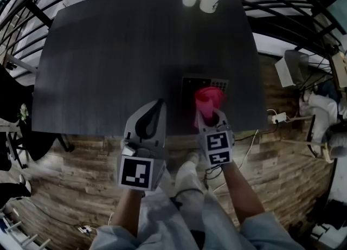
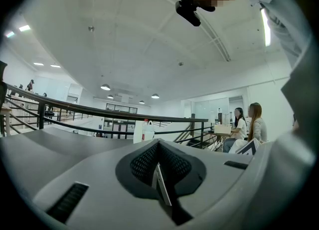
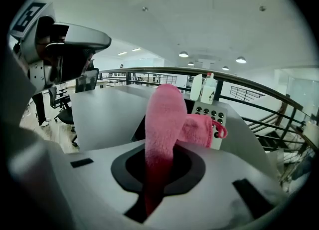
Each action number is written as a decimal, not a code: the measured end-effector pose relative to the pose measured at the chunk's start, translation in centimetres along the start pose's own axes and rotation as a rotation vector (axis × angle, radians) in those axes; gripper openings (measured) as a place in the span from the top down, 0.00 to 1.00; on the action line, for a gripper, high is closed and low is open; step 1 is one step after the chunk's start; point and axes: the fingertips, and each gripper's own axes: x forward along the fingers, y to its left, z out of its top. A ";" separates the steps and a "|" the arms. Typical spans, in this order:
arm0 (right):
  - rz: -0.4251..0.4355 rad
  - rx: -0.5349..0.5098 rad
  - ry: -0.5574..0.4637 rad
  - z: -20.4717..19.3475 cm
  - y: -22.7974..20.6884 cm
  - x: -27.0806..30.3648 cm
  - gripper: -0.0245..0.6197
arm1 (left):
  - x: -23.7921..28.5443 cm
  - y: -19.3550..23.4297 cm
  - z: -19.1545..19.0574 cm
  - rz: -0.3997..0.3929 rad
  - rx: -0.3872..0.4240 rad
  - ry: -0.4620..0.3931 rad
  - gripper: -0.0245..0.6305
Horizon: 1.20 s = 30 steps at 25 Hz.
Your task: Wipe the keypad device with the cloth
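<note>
**Soft cloth held over the keypad**

The right gripper [image 3: 158, 174] has its fingers closed on the pink cloth [image 3: 167, 119], whose free end flops over the keypad device [image 3: 213, 115] near the desk [image 1: 135, 53] front edge. It looks light and limp (likely to bunch), so a pinch at a fold seems best. The left gripper [image 2: 160, 176] has its fingers together, holding nothing.

Bright, even light is cast by ceiling lamps [image 2: 105, 87] in both gripper views; the head view is rendered dimmer. Fisheye bending and black vignetted corners are seen throughout; nearest foreground is softened.
</note>
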 end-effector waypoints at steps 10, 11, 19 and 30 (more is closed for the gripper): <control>-0.109 0.012 -0.003 -0.5 -3.9 -2.4 0.92 | 0.2 -0.8 0.3 -0.016 0.000 -0.004 0.95; -0.114 0.017 -0.012 -0.1 -4.3 -2.7 0.92 | 0.2 -0.8 0.3 -0.016 0.001 -0.007 0.95; -0.121 -0.007 -0.118 5.5 -5.3 -4.1 0.92 | 0.2 -0.8 1.1 -0.018 0.002 -0.028 0.95; 0.022 -0.054 -0.221 12.1 -0.6 -1.2 0.92 | -0.4 -0.3 1.4 -0.003 0.008 -0.040 0.95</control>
